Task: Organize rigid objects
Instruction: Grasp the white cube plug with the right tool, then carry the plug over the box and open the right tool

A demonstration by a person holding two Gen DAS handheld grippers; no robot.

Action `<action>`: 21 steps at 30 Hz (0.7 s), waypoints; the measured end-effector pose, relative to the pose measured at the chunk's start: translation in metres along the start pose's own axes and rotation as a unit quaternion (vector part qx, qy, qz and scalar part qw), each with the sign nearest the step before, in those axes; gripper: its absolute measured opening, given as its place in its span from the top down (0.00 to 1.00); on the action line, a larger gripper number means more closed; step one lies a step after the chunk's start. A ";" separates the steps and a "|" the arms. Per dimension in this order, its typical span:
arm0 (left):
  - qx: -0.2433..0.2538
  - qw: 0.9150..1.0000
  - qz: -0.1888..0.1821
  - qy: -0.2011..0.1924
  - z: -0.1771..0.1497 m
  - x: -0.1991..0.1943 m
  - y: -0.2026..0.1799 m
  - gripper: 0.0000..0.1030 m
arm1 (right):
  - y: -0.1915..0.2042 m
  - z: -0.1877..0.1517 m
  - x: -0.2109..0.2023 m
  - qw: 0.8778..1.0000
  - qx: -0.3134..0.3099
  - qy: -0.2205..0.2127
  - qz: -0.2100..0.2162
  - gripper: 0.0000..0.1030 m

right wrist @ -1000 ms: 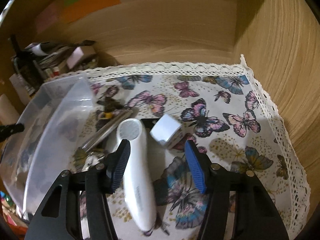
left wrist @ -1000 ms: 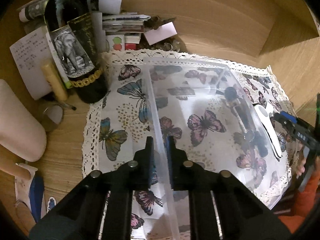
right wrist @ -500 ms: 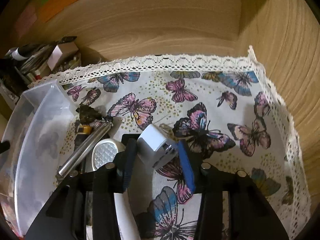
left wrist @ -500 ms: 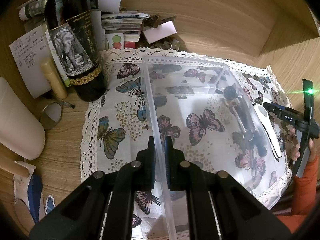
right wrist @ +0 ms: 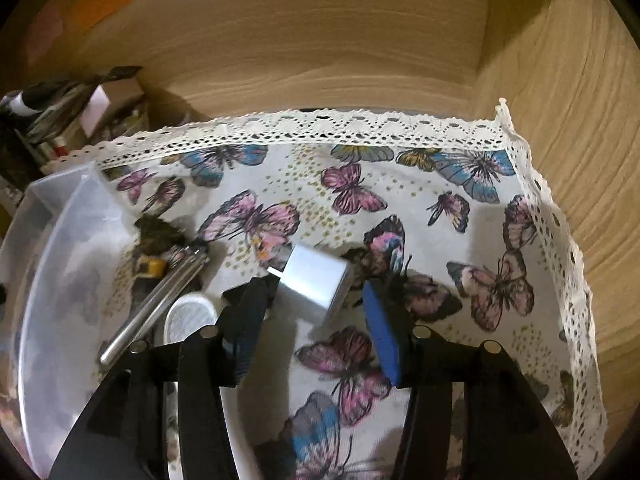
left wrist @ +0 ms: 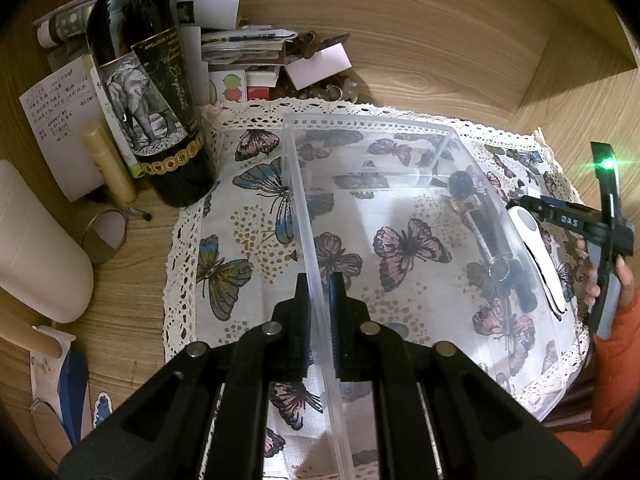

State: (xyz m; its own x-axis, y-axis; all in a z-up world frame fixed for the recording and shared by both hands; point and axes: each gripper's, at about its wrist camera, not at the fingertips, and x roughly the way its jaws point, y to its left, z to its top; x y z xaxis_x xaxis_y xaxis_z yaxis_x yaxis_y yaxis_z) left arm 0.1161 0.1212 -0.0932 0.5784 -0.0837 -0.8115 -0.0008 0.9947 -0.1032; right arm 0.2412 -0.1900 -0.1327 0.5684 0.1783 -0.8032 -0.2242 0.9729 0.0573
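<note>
My left gripper (left wrist: 320,280) is shut on the near wall of a clear plastic bin (left wrist: 400,128), which stands empty on the butterfly cloth. In the right wrist view a small silvery-white box (right wrist: 316,280) lies blurred between the fingers of my right gripper (right wrist: 316,286). Those jaws are opening; the blue right pad (right wrist: 380,328) stands off the box. Left of it lie a white oblong device (right wrist: 188,316), a metal rod (right wrist: 156,304) and small dark items, beside the bin (right wrist: 60,240). The left wrist view catches the right gripper (left wrist: 568,220) past the bin's far side.
A dark wine bottle (left wrist: 148,92), stacked papers (left wrist: 240,40), a beige tube (left wrist: 108,164), a round metal ring (left wrist: 106,236) and a white container (left wrist: 36,248) crowd the left. Wooden walls close the back and right. The lace-edged cloth (right wrist: 440,200) lies bare right of the box.
My right gripper moved from over the white device to the small box, narrowed around it, then widened again. The left gripper stayed shut on the bin wall.
</note>
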 end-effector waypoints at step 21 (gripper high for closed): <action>0.007 1.000 0.004 -0.006 -0.001 -0.001 0.000 0.91 | 0.076 0.005 -0.084 0.987 -0.081 -0.126 0.062 0.73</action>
State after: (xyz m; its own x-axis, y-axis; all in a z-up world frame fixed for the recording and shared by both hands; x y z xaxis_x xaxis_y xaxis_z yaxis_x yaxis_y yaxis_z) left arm 0.1147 0.1210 -0.0924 0.5873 -0.0753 -0.8058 0.0054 0.9960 -0.0892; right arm 0.1807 -0.1305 -0.0579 0.7031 0.3447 -0.6220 -0.4160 0.9088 0.0333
